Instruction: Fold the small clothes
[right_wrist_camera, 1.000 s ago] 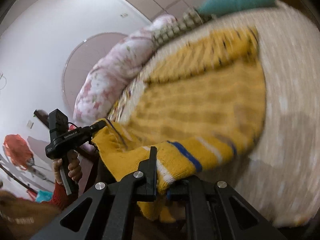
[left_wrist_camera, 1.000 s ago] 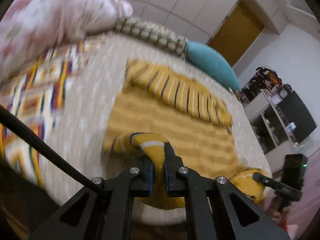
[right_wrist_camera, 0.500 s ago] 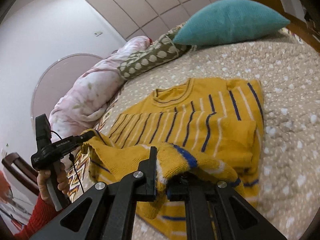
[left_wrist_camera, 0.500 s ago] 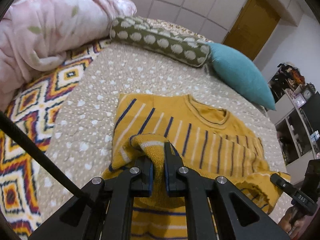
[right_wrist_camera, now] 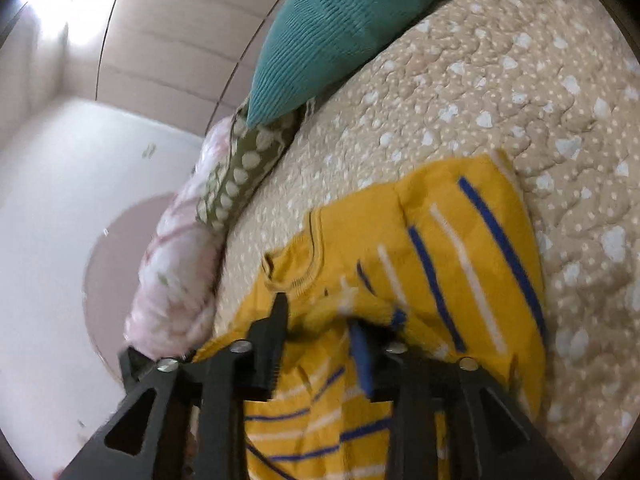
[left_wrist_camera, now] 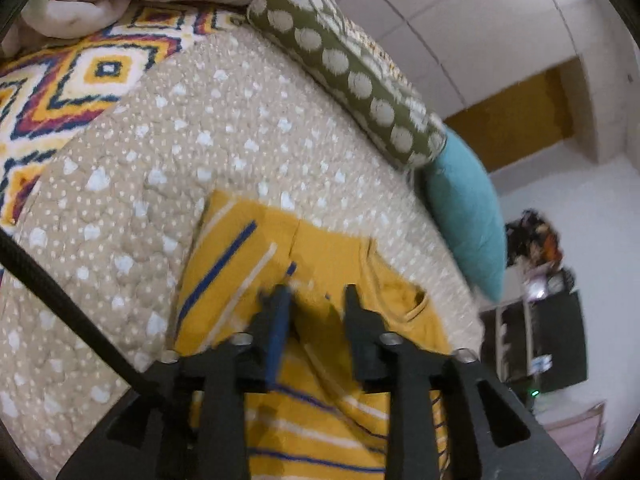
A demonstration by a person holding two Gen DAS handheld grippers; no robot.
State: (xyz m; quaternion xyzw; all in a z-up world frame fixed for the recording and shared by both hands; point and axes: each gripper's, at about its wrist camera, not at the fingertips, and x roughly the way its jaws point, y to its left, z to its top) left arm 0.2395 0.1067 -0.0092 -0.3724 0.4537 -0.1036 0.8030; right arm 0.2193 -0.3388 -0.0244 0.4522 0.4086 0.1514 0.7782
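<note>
Left gripper (left_wrist_camera: 316, 294) jaws apart over yellow striped sweater (left_wrist_camera: 320, 400), nothing between them; right gripper (right_wrist_camera: 320, 312) jaws apart, sweater fold lying between; teal cushion (right_wrist_camera: 336, 28) beyond.

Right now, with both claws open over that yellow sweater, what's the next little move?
Probably lift both away: the left gripper and right gripper are open, holding nothing, and the yellow sweater lies doubled over on the bedspread.

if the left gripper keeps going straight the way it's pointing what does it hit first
Most likely the yellow striped sweater, which lies directly ahead of the open left gripper on the quilted bedspread. Depth is blurry.
</note>
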